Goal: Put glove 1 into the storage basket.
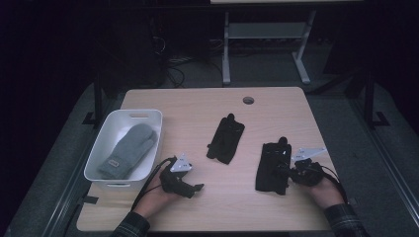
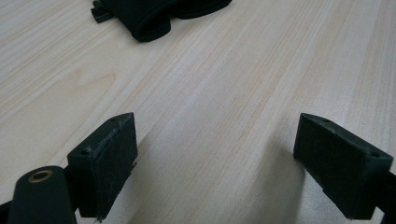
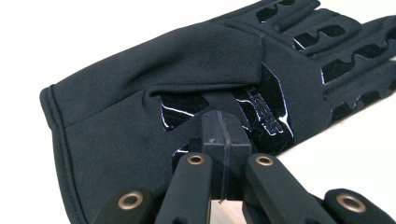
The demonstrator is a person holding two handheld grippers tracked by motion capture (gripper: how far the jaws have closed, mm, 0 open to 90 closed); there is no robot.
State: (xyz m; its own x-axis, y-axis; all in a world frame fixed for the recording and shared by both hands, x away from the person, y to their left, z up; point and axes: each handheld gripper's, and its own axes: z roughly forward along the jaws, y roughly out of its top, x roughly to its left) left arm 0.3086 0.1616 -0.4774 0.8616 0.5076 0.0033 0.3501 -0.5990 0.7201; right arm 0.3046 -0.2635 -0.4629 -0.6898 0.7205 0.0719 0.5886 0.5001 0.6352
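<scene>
Two black gloves lie on the wooden table (image 1: 197,113): one near the middle (image 1: 226,139), one at the right (image 1: 272,168). My right gripper (image 1: 286,171) reaches in from the right onto that right glove. In the right gripper view its jaws (image 3: 223,116) are closed together, with a fold of the glove's (image 3: 187,70) printed palm fabric pinched at their tips. My left gripper (image 1: 190,186) rests low at the front left, open. Its jaws (image 2: 215,144) stand wide apart over bare wood, and a black glove's (image 2: 154,14) edge lies ahead of them.
A white bin (image 1: 133,114) sits at the table's left edge with a grey mitten (image 1: 127,150) inside. A round cable hole (image 1: 248,100) is near the far edge. Beyond the table stand a dark floor and a metal frame (image 1: 267,44).
</scene>
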